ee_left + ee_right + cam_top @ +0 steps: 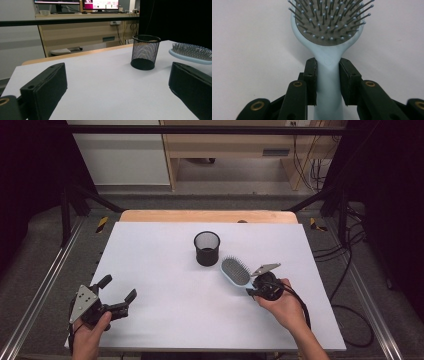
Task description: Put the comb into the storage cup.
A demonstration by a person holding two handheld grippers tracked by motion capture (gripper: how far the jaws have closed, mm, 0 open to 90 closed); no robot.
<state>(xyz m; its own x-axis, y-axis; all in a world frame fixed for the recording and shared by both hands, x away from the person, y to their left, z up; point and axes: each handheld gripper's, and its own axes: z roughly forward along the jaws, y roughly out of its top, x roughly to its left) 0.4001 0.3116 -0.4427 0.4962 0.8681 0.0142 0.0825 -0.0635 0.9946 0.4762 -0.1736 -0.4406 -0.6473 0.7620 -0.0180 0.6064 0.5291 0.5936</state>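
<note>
Right gripper (pixel 327 75) clamped on hairbrush (pixel 328 37) handle, bristles up, just beside mesh cup (pixel 207 248) mid-desk, likely for insertion; left gripper (pixel 116 295) idle, jaws apart, near-left corner.

We saw a pale blue hairbrush (pixel 236 272) — oval head, grey pad, bristles facing up — clamped by its handle. Its head pointed toward a black mesh cup (pixel 207 248), which stood upright just beside it on the white table.

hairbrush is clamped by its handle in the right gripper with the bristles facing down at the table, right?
Not quite: the hairbrush is clamped by its handle in the right gripper, but its bristles face up, away from the table, as the right gripper view shows.
</note>
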